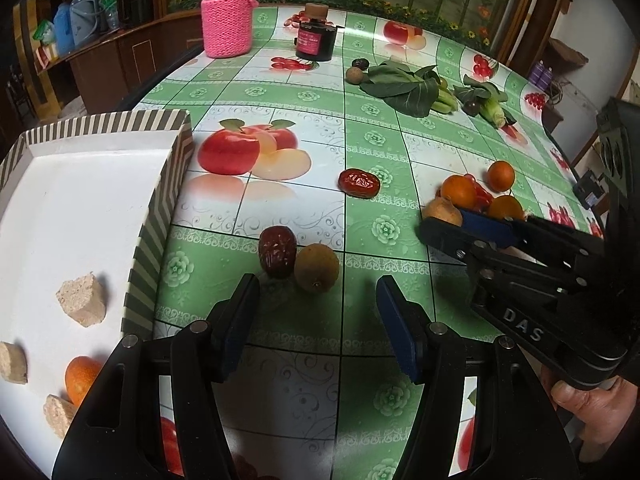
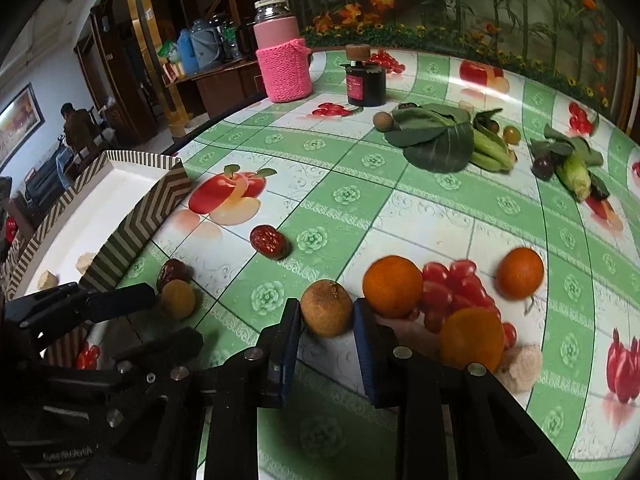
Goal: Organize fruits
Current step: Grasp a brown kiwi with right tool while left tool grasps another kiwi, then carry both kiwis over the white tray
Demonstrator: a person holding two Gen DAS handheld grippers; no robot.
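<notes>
Right hand-held gripper [image 2: 327, 322] has its pads closed on a small brown round fruit [image 2: 326, 309], which sits on the bench [image 2: 360, 216] among three oranges, the nearest [image 2: 393, 286] touching the outer pad. Judged step: pick-up of this fruit for transfer to the striped tray [image 1: 160, 208] at the left. No lift is evident; the fruit appears to rest on the cloth.

Left hand-held gripper [image 1: 318, 320] stands half open and empty, tilted down over the bench just short of a dark red date [image 1: 277, 252] and a second brown fruit [image 1: 317, 268], which touch each other beside the tray wall. A second date [image 1: 359, 184] lies apart, further out.

The tray already carries one orange [image 1: 80, 376] and several pale chunks [image 1: 82, 300].

Next move, as judged: raise the gripped fruit clear of the neighbouring orange, carry it across the left gripper and over the tray wall, then release inside. Risk: round fruit may slip or roll from the pads.
</notes>
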